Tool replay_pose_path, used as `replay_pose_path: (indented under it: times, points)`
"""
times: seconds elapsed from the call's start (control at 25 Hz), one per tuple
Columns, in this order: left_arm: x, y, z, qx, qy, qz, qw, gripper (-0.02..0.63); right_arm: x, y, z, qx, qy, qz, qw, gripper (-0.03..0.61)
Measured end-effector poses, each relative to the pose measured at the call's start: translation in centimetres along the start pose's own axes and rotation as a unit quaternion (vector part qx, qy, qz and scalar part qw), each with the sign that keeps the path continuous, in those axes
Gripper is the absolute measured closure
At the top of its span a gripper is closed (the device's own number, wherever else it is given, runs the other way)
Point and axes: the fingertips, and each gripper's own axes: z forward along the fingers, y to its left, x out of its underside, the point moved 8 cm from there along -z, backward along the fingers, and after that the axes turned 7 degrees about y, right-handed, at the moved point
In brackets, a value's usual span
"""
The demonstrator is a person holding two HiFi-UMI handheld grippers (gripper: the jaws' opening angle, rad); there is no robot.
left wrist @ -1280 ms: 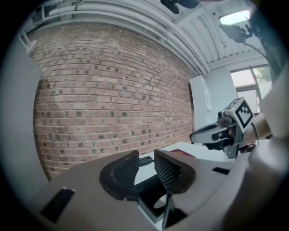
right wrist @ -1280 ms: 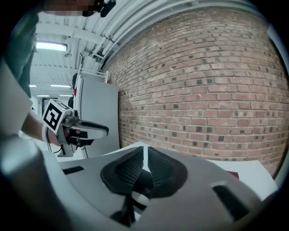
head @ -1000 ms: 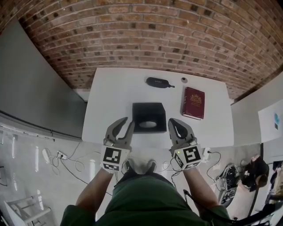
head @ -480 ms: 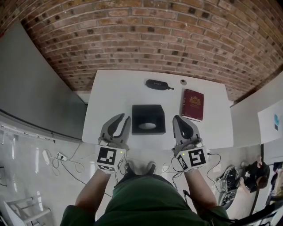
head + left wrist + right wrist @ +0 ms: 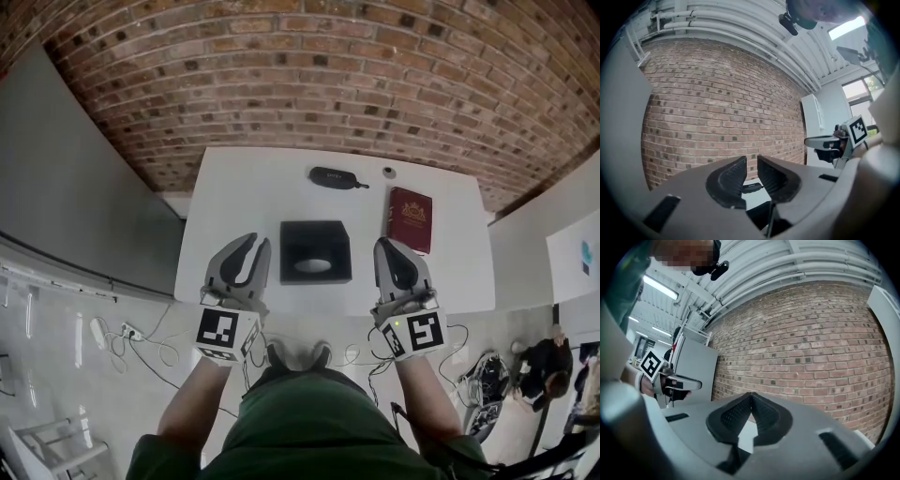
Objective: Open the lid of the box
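Note:
A black square box [image 5: 315, 251] with a pale oval on its top stands near the front edge of the white table [image 5: 234, 202]. My left gripper [image 5: 251, 241] hovers just left of the box and apart from it. Its jaws are closing, with a narrow gap left and nothing between them [image 5: 751, 160]. My right gripper [image 5: 390, 245] hovers right of the box, shut and empty [image 5: 750, 395]. Neither gripper touches the box. Both gripper views look over the table toward the brick wall; the box barely shows in them.
A dark red book [image 5: 411, 218] lies to the right of the box. A black oblong case [image 5: 337, 177] and a small round object [image 5: 390, 171] lie at the table's far edge by the brick wall. A grey panel [image 5: 75, 187] stands left; cables lie on the floor.
The left gripper's jaws have narrowed and it has drifted left. The right gripper has shifted right and forward alongside the box. The box has not moved.

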Motion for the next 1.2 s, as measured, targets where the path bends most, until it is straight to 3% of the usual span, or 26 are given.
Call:
replay_pose_path:
  times: [1.2]
  points:
    - [0.81, 0.45, -0.39, 0.003, -0.002, 0.001, 1.0000, 0.551, -0.24, 0.68, -0.18, -0.007, 0.003, -0.002, 1.000, 0.577]
